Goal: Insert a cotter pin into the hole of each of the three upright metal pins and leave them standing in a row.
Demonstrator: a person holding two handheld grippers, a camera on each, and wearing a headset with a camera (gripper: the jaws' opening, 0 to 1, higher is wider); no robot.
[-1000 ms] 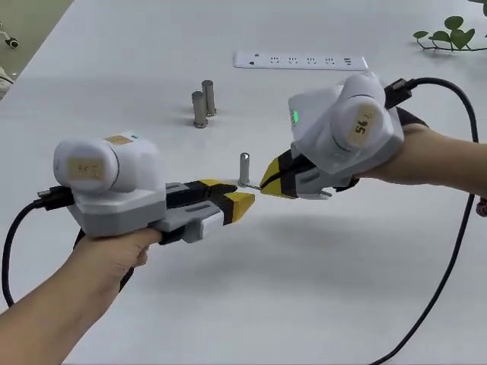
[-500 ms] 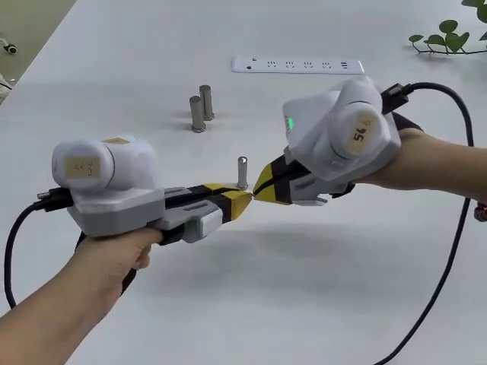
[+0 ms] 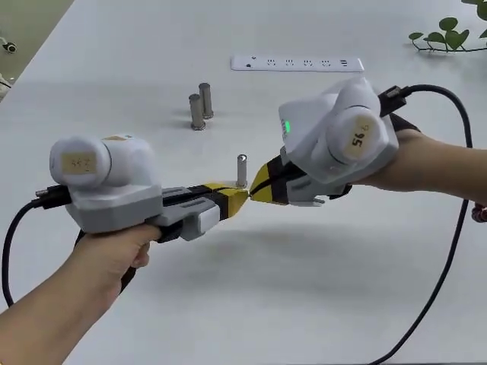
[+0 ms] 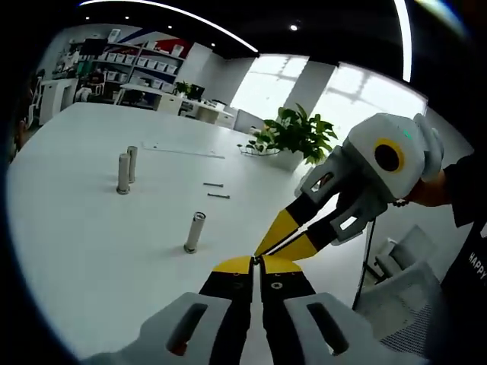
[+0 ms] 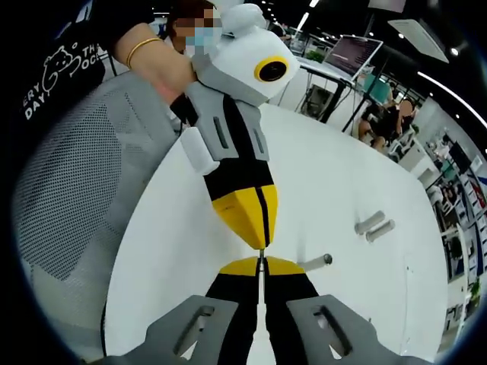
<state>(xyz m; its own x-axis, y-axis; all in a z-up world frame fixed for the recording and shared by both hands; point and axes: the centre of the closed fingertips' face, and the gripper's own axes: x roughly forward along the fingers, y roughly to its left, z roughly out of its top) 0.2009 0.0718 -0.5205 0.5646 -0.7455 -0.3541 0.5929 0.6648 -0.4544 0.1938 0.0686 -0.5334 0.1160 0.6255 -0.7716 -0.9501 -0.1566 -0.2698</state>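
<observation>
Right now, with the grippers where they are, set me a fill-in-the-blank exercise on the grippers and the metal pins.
The left gripper and the right gripper meet tip to tip, both with jaws ____. The lone metal pin stands ____ the grippers than the pair of pins does. In all, ____ pins stand upright on the table.
Missing words: shut; nearer to; three.

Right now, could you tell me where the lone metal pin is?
In the head view the lone metal pin stands upright on the table, just behind where the left claw and right claw meet.
</observation>
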